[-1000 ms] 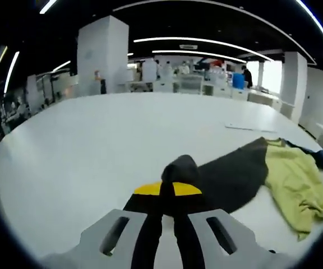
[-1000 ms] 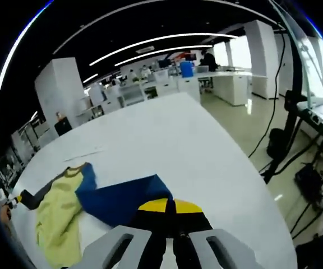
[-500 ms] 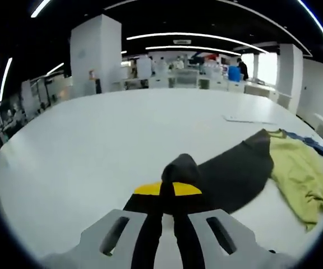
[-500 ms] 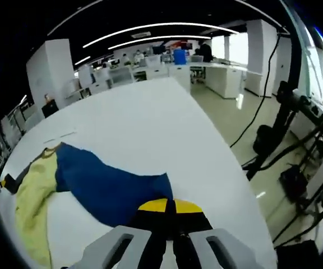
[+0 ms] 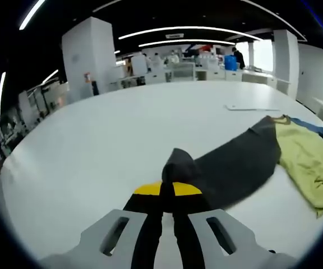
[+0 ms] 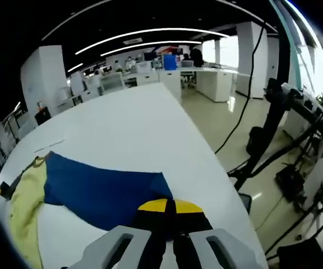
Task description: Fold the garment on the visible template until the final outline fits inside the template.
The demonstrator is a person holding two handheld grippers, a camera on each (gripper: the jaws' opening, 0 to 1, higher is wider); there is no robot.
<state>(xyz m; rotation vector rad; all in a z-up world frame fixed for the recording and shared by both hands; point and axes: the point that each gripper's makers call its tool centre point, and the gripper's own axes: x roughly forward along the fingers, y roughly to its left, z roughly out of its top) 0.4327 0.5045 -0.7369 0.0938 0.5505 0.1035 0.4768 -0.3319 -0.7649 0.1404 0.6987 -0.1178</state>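
Left claw [image 5: 167,193] clenched on the grey sleeve [image 5: 234,165]; right claw [image 6: 170,210] clenched on the blue sleeve [image 6: 102,188]. Yellow body [image 5: 307,168] lies between them, sleeves stretched apart along one axis across the worktop [image 5: 111,134].

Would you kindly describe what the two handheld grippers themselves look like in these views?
The left gripper and right gripper look alike: two black jaws with yellow tips, flanked by pale grey moulded shells with slotted openings. No cables, sleeves or markings are visible on them.
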